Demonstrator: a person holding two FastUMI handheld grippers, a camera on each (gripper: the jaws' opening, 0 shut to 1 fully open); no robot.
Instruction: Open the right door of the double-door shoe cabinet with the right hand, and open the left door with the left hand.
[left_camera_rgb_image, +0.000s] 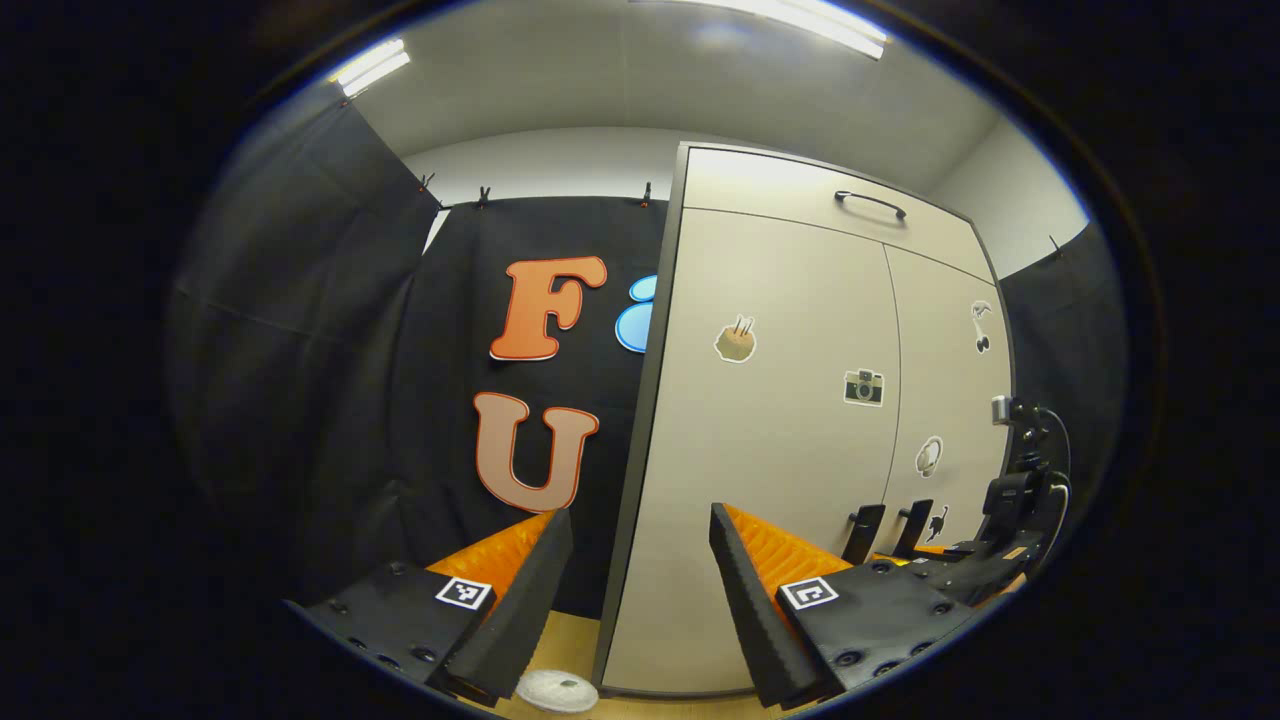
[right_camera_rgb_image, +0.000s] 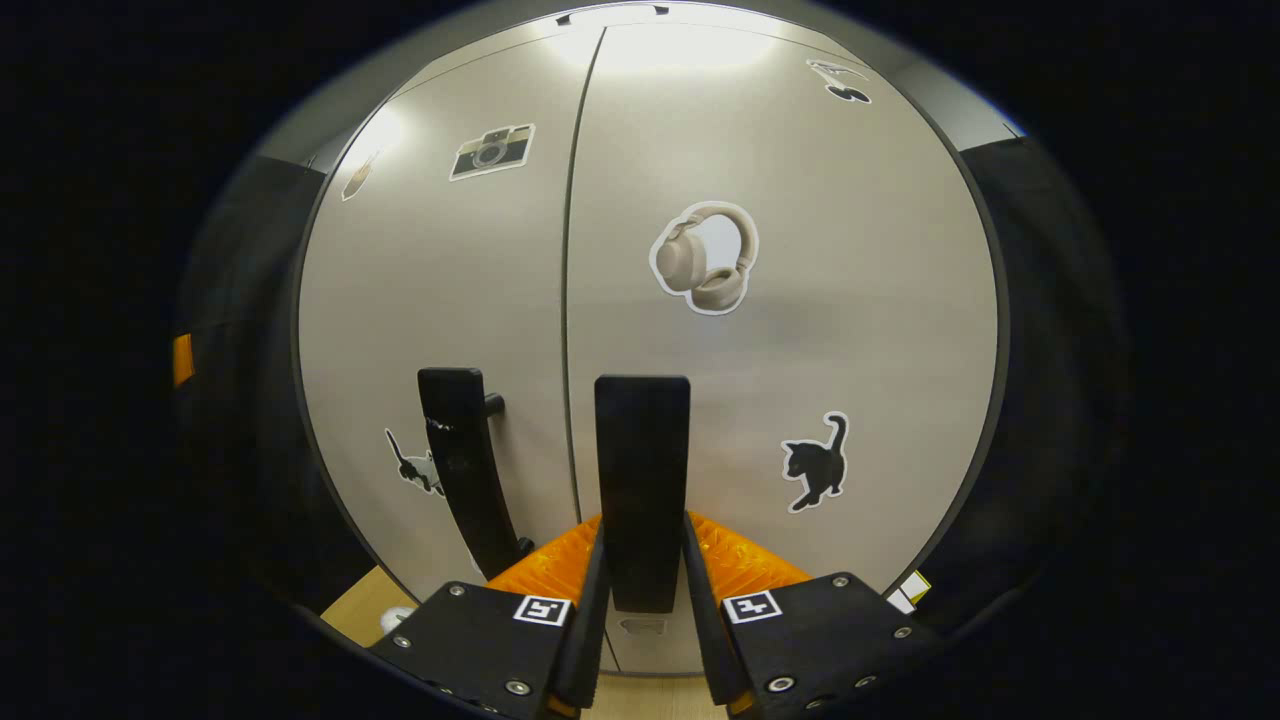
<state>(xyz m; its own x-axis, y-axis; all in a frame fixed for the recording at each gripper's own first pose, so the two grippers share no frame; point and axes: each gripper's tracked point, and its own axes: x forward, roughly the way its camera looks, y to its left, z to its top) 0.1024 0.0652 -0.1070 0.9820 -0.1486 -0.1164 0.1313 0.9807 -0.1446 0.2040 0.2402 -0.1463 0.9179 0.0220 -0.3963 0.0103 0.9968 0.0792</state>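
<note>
The beige shoe cabinet has both doors closed. In the right gripper view, my right gripper (right_camera_rgb_image: 643, 530) is shut on the lower part of the right door's black vertical handle (right_camera_rgb_image: 642, 440). The left door's handle (right_camera_rgb_image: 465, 460) stands free just left of the centre seam. In the left gripper view, my left gripper (left_camera_rgb_image: 635, 590) is open and empty, facing the cabinet's left edge. It is well short of the left door (left_camera_rgb_image: 770, 450) and its handle (left_camera_rgb_image: 863, 533). The right gripper (left_camera_rgb_image: 940, 550) shows at the right door's handle (left_camera_rgb_image: 915, 527).
Above the doors is a flap with a black bar handle (left_camera_rgb_image: 870, 203). Black cloth hangs left of the cabinet. A white round pad (left_camera_rgb_image: 557, 690) lies on the wooden floor by the cabinet's left foot. A small white and yellow thing (right_camera_rgb_image: 905, 592) sits low on the right.
</note>
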